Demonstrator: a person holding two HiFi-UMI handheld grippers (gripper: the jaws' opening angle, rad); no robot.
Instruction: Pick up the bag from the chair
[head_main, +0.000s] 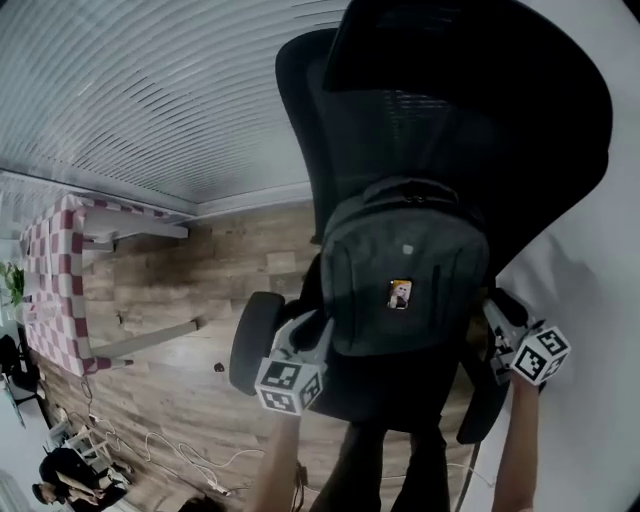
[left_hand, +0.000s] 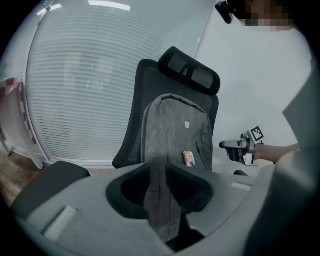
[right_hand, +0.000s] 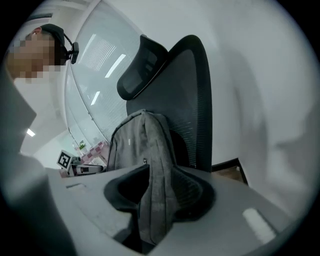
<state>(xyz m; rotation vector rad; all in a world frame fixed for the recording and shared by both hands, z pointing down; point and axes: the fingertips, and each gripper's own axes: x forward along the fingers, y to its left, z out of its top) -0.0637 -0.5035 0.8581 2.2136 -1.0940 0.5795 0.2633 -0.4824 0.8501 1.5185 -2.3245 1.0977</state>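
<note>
A: Far left first?
B: Table (head_main: 55, 270) under a red-and-white check cloth, standing on wood floor (head_main: 210, 265). Loose cables (head_main: 175, 450) on that floor toward the bottom left. White blinds (head_main: 150, 90) across the top.

A: Next over?
B: Black office chair (head_main: 330, 150) with mesh backrest (head_main: 450, 130) and headrest (left_hand: 192, 75) above it. Padded armrest (head_main: 252, 342) sticking out left of the seat (head_main: 400, 392).

A: Left claw?
B: left gripper (head_main: 318, 325) just beside the lower left side of the bag (head_main: 405, 270), marker cube (head_main: 288, 385) facing the head camera. Jaws a little apart in its own view. Grey bag fabric showing in the slit between the pads, nothing clamped. Contact with the fabric: cannot tell.

A: Bag position?
B: Upright at the back edge of the seat, leaning on the backrest, roughly centred across the seat's width. Grey, small picture tag (head_main: 400, 294) on the front panel.

A: Right claw?
B: right gripper (head_main: 492, 305) just beside the bag's lower right side, opposite the left one, cube outward. Jaws apart, gap wider than the left's. Bag's side panel visible in that gap, pads not pressing on it.

A: Beyond that?
B: Plain white wall (head_main: 600, 300) right of the chair.
</note>
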